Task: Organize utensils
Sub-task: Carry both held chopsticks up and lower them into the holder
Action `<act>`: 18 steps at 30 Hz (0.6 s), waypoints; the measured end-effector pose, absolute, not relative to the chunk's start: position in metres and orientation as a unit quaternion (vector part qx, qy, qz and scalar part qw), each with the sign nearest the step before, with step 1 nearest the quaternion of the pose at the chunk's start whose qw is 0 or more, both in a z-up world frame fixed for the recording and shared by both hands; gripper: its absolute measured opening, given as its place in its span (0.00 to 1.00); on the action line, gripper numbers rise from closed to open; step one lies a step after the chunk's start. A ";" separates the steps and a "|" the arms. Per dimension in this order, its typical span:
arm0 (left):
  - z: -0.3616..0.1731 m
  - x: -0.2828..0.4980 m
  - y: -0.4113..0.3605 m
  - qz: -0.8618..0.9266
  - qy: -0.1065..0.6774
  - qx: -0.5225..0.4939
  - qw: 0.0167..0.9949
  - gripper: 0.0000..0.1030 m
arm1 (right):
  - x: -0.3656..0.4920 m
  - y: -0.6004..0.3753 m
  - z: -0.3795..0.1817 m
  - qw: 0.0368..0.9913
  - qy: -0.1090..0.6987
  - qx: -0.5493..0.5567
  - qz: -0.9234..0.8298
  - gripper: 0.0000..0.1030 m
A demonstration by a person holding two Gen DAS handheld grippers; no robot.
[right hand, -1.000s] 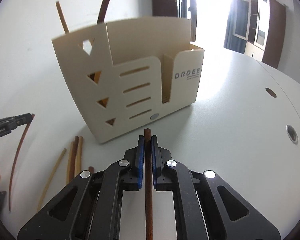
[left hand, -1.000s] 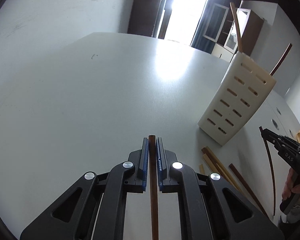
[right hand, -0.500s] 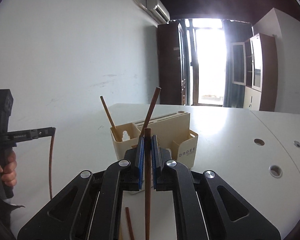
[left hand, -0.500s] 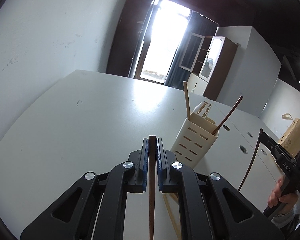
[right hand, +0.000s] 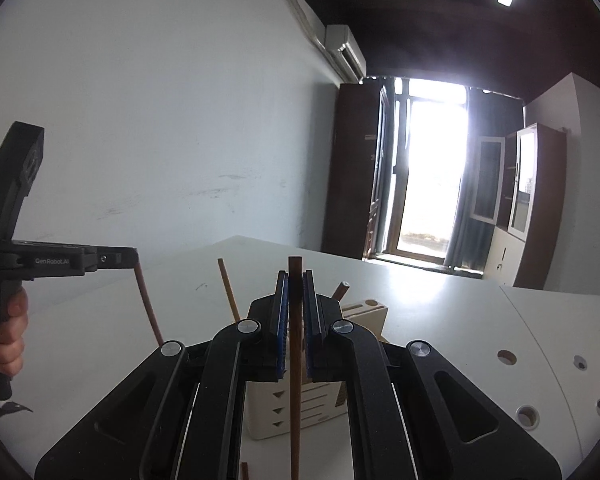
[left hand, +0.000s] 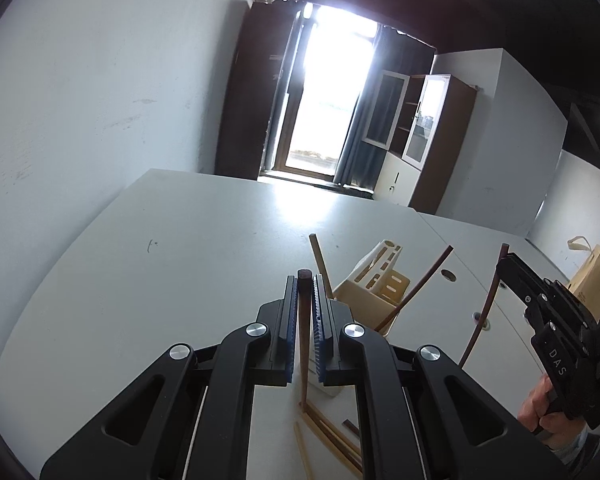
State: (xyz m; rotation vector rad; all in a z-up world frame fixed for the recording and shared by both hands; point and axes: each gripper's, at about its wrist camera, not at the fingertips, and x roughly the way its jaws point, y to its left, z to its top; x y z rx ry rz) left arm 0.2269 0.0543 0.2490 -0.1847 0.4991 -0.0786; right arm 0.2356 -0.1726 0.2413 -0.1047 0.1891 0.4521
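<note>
Both grippers have risen from the table point(left hand: 148, 280), left gripper point(left hand: 305, 280) and right gripper point(right hand: 295, 276) each clamped on a dark chopstick point(left hand: 303, 344), now above the cream holder point(left hand: 380, 284), seemingly ready for dropping in; other sticks lie loose below.

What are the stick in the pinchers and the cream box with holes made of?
The dark chopstick in the left gripper looks like wood, stained brown with a matte finish and a flat-cut end. The cream holder looks like moulded plastic: smooth, evenly coloured walls with clean-cut slots. Neither can be told for sure.
</note>
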 end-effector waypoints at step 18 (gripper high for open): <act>0.384 0.262 0.003 0.038 0.214 -0.059 0.974 0.07 | 0.323 -0.210 0.292 0.957 0.052 0.166 0.233 0.07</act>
